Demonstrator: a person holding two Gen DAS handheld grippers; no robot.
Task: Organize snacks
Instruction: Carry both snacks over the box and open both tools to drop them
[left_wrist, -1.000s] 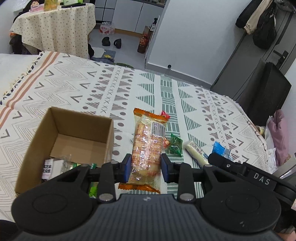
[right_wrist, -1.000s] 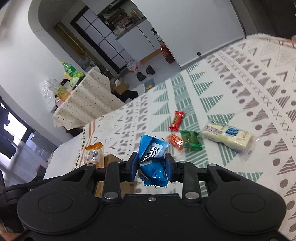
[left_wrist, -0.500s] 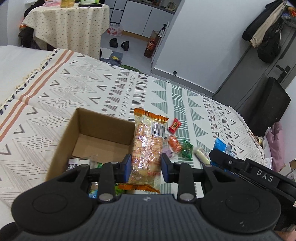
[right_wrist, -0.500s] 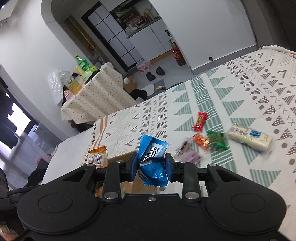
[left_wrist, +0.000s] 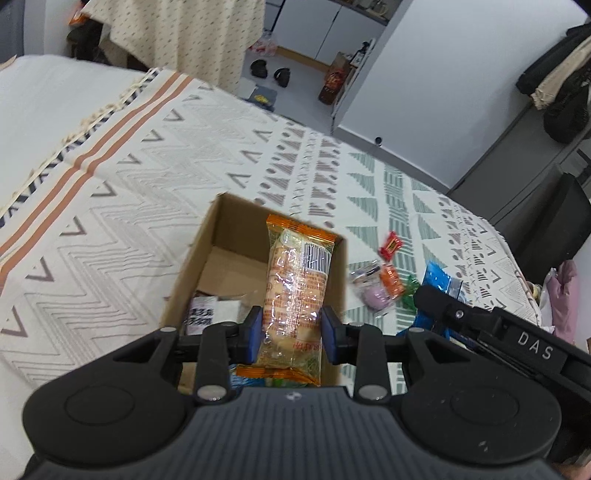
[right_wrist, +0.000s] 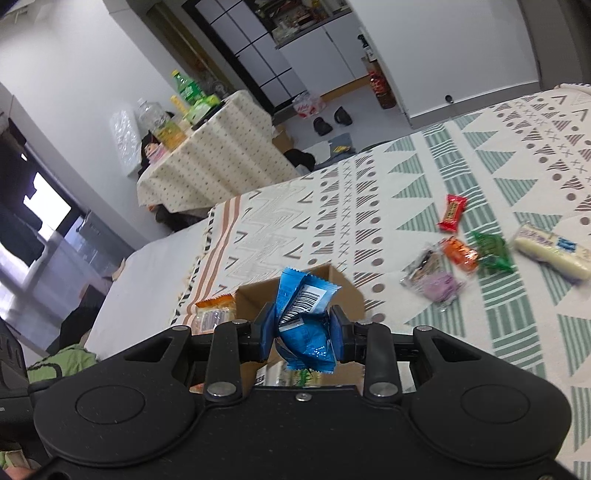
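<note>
Left gripper (left_wrist: 291, 330) jaws clamped on the orange biscuit pack (left_wrist: 295, 291), hanging over the open cardboard box (left_wrist: 207, 254) on the bed (left_wrist: 110, 206). Right gripper (right_wrist: 301, 338) jaws pinch a crumpled blue packet (right_wrist: 303, 317) just beside the box's right wall. Risk: both tools crowd the one box and may collide; the long pack may catch the far rim and tip out; the blue packet may drop outside the wall onto the bed.
</note>
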